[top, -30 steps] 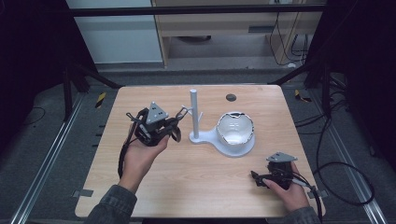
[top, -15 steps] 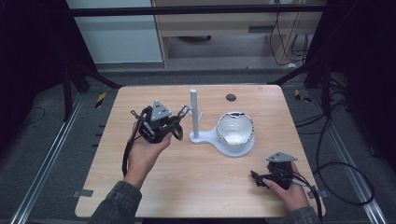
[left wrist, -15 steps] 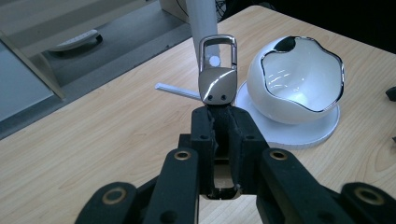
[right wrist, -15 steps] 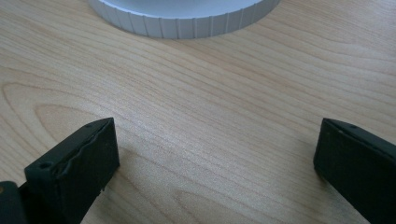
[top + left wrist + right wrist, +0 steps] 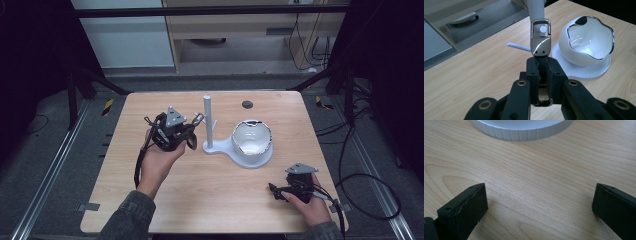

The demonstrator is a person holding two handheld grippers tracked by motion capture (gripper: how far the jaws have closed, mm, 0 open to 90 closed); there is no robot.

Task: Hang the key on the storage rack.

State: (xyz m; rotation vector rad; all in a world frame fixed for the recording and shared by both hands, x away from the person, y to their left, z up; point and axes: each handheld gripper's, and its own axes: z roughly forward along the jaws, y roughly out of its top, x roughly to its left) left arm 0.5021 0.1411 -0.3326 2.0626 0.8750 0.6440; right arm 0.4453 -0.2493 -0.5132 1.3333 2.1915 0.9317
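Note:
A white stand [image 5: 220, 148] with an upright post [image 5: 207, 120] and small side pegs sits mid-table, and its round base carries a white bowl with a silver rim [image 5: 252, 140]. My left gripper [image 5: 195, 127] is shut on a shiny metal clasp [image 5: 540, 42]. The clasp's loop is up against a short peg [image 5: 543, 29] on the post [image 5: 535, 10], with the bowl [image 5: 587, 40] just to the right. Low at the table's front right, my right gripper [image 5: 274, 189] is open with bare wood between its jaws [image 5: 540, 202]. The stand's ribbed base edge [image 5: 524, 130] lies ahead of it.
A second thin peg [image 5: 519, 46] sticks out of the post to the left. A dark round hole cover [image 5: 247, 104] marks the wooden table [image 5: 220, 205] at the back. Cables trail from both grippers. Cabinets and dark frame legs stand beyond the far edge.
My left gripper has carried the clasp to the right, up to the post's peg. The right gripper has stayed put.

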